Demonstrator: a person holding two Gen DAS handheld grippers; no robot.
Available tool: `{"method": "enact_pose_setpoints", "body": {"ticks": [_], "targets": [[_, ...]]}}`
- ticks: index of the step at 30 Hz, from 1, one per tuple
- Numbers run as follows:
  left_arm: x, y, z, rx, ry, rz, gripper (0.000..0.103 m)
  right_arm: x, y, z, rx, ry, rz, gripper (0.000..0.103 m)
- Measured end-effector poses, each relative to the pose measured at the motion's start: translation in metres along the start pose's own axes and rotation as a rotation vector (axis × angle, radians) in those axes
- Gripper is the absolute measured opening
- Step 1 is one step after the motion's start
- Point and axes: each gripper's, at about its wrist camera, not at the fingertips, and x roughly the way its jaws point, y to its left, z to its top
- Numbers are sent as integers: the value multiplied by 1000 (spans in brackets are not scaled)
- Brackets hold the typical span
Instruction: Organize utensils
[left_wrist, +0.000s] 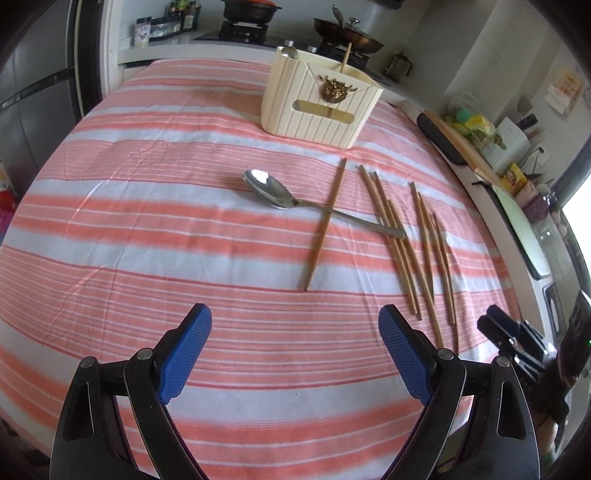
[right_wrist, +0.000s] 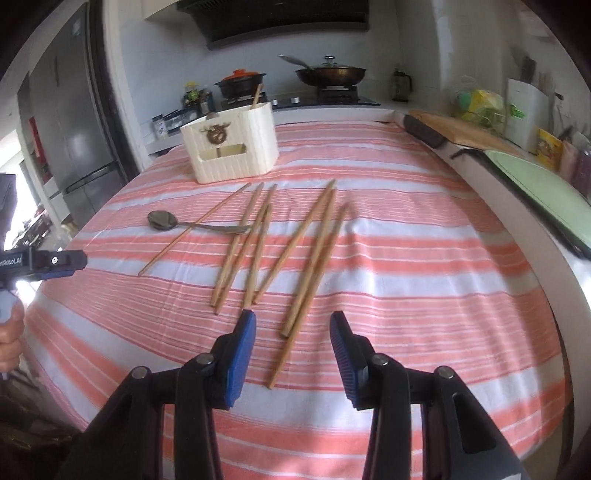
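- Left hand-held gripper (left_wrist: 295, 354) spread wide and empty, low in the frame, well short of the spoon (left_wrist: 273, 192) at the centre of the left view.
- Right hand-held gripper (right_wrist: 293, 347) also parted and empty, hovering at the near tips of the chopsticks (right_wrist: 295, 254) that lie fanned across the middle of the right view.
- Cream holder (left_wrist: 319, 103) standing at the upper centre of the left view on the striped cloth (left_wrist: 147, 240) over the counter, with one stick and a spoon already inside.
- Likely trouble: spoon handle lying under one lone chopstick (left_wrist: 325, 225) and over the nearest of the bunch; lifting the spoon first could flick or roll those sticks.
- Likely trouble: chopsticks crossing and touching in the fan; closing on one could pinch two, or let a thin round stick slide out between the blue pads (right_wrist: 240, 362).
- Likely trouble: loose, wrinkled cloth; pressing down could snag fabric and drag the whole layout.
- Likely trouble: light, tall holder; a stick pushed in at an angle could tip or shove it toward the upper edge.
- Likely trouble: both tools close together near the lower right of the left view; reaching for the same pile could end in a bump.
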Motion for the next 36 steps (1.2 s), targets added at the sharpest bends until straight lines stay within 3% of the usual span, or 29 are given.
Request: {"method": "enact_pose_setpoints", "body": {"ticks": [6,10,16,18,20,24,30,34,36], "targets": [[-3,5,2,-34,-20,7,92,62,51,74,-312,139,198,42],[-9,21,-7,-67,-19,29,92,123,85,108,-506,233,212,41],[-17,66,-20,-163,-21,58,92,184,112,115,-699,440,221,35],[-17,82,-24,-201,-18,60,92,188,117,121,-701,485,220,16],[-16,96,-28,-237,-16,53,92,188,124,122,-708,530,191,13],[-16,118,-34,-291,-24,37,92,179,145,125,-582,620,168,9],[-19,139,-38,-338,-32,31,92,167,201,123,-294,673,280,10],[-35,148,-41,-330,-74,73,93,151,205,116,-181,599,375,13],[-39,151,-44,-333,-84,103,93,136,191,115,-184,518,349,13]]}}
